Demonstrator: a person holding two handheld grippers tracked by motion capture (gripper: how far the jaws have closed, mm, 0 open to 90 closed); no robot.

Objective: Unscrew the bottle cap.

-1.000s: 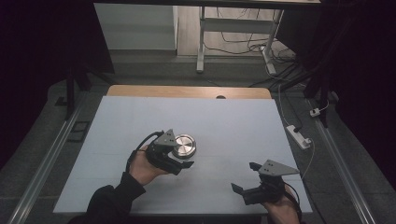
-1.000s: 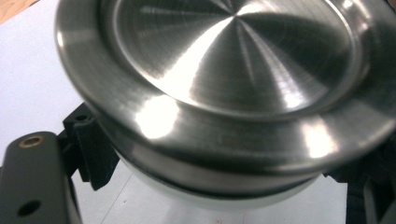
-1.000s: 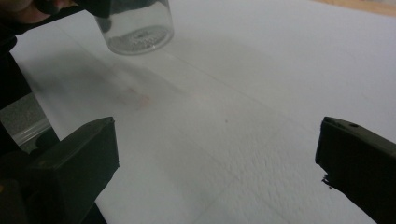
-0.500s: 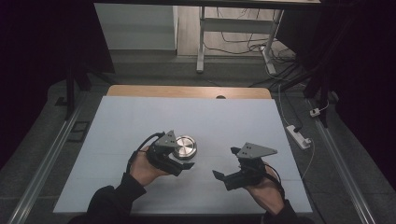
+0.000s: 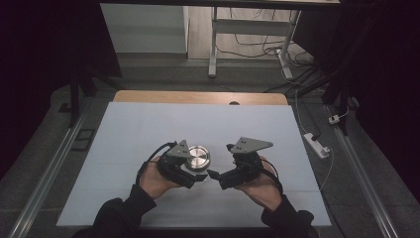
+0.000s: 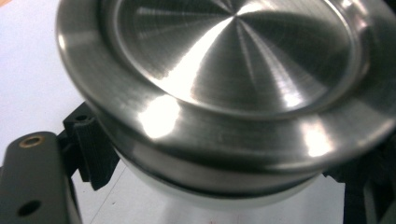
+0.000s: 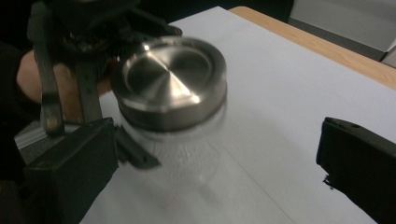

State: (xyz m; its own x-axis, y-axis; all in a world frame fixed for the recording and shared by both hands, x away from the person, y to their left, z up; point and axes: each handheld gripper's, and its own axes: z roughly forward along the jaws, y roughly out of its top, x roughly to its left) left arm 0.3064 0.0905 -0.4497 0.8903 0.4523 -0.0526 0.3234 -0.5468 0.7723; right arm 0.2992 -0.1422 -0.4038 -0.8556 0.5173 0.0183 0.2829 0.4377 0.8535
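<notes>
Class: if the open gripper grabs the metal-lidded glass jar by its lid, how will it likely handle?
The jar looks like clear glass, so probably fragile if dropped. Its lid is polished metal with a rounded rim, likely slippery for the right gripper. The left gripper clamps the body, which should limit tipping.

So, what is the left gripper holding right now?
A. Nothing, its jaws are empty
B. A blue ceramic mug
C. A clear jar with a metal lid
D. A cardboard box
C: in the right gripper view the left gripper is closed on a clear jar topped by a round metal lid, and the right gripper sits open just beside it.
</notes>
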